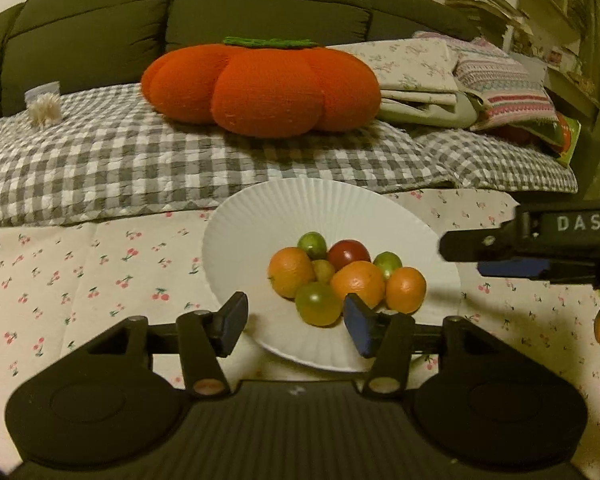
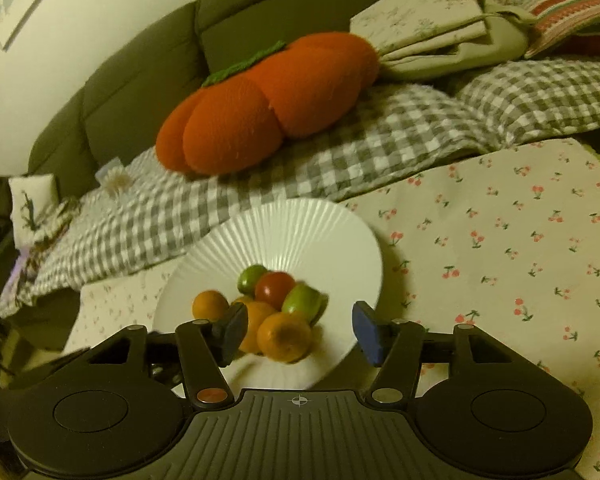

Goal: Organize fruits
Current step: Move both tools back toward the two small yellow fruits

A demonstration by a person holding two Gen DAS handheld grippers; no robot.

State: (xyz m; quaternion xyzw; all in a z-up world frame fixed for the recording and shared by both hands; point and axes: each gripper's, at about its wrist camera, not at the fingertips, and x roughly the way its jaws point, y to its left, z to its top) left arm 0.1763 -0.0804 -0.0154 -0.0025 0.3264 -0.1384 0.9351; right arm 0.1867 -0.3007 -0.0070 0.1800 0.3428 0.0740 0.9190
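White and ribbed, the round ceramic plate (image 1: 236,240) sits on the cherry-print tablecloth (image 1: 80,280) and carries the whole pile of fruit: three small oranges (image 1: 358,282), one dark red round fruit (image 1: 348,254), and several green ones, the nearest a yellow-green round fruit (image 1: 318,304). Both tools hover just short of the pile with nothing between their pads: the left gripper (image 1: 296,326) is spread wide at the plate's near rim, and the right gripper (image 2: 300,330) is likewise spread.

Each fruit looks light, smooth-skinned and prone to roll. The oranges seem firm; the green and red ones probably bruise. I would pinch across the middle, gently.
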